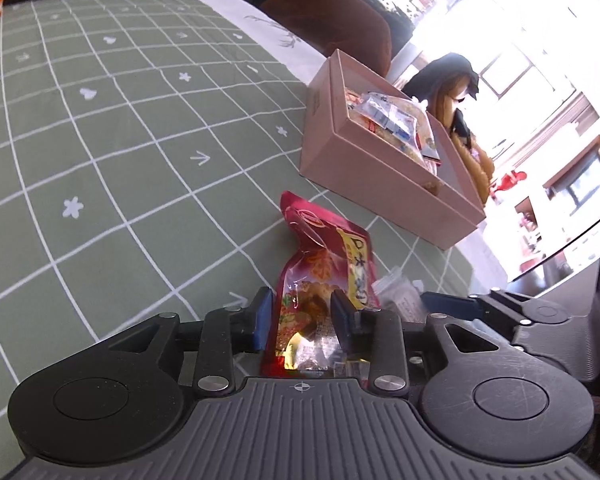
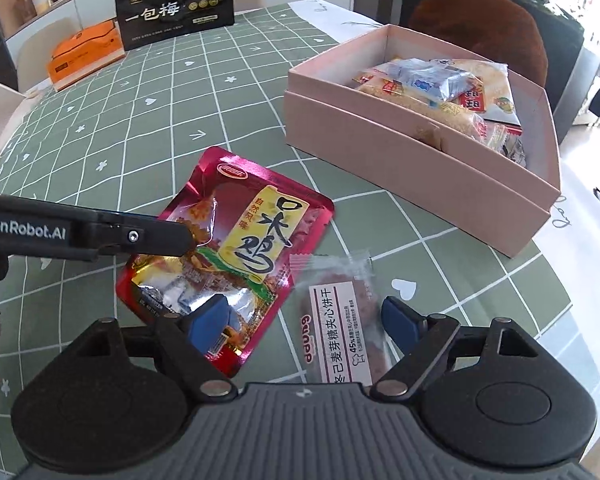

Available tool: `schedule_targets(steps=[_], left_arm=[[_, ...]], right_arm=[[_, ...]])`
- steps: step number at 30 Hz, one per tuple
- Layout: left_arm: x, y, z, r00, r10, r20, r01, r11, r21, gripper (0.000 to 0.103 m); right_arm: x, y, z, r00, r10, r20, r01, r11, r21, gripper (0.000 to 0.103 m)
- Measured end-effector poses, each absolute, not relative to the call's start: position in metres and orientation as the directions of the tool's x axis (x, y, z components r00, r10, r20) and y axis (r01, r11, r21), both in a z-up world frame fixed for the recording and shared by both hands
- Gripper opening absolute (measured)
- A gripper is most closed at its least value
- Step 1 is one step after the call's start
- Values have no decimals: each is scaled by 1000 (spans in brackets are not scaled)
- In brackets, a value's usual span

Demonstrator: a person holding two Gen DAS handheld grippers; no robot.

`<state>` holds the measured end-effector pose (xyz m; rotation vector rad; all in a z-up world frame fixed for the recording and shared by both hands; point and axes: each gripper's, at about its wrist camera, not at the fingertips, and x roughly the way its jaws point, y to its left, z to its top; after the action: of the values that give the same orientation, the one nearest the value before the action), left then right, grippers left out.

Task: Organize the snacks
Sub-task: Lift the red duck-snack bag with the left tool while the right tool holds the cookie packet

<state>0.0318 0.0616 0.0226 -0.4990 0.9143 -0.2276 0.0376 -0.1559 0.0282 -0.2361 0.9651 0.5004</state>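
Note:
A red snack pouch [image 2: 240, 248] with a yellow label lies on the green checked tablecloth [image 2: 140, 128]. My left gripper [image 1: 302, 316] has its fingers on either side of the pouch [image 1: 324, 276], closed on it; its finger [image 2: 156, 236] shows in the right wrist view over the pouch. My right gripper [image 2: 308, 320] is open around a clear-wrapped biscuit packet [image 2: 340, 320] lying just right of the pouch. A pink box [image 2: 420, 168] holding several snack packets [image 2: 440, 84] stands to the far right.
A black gift bag [image 2: 176, 4] and an orange box [image 2: 88, 54] stand at the table's far side. A brown chair back [image 2: 480, 20] is behind the pink box. The table edge with white cloth [image 2: 588, 248] runs on the right.

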Motion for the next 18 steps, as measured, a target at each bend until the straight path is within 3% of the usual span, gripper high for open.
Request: schedule_targets(steps=[5,9,11,13,18], left_arm=[[43,54,26,572,-414,-708,-16,857,-514,43],[53,46,21,578,-406,-708,-12,863,-505,41],[55,43,21,583,-402,-707,-5,867,-497,41],[55,40,21,583,-390,-713,6,879,-476,41],[59,35,25,581,-378,-721,22,893,-450,41]], right_arm=[[36,-157,28,470,326,-820,-527,849,36,84],[38,-158,29,460,349,-816,-547,836,49,81],[39,-161,33,448,359,-819,-554,830,61,62],[41,-169,40,463,358,-811,-529,845,71,51],[58,-189,38,511,267,-817,-412,910,40,51]])
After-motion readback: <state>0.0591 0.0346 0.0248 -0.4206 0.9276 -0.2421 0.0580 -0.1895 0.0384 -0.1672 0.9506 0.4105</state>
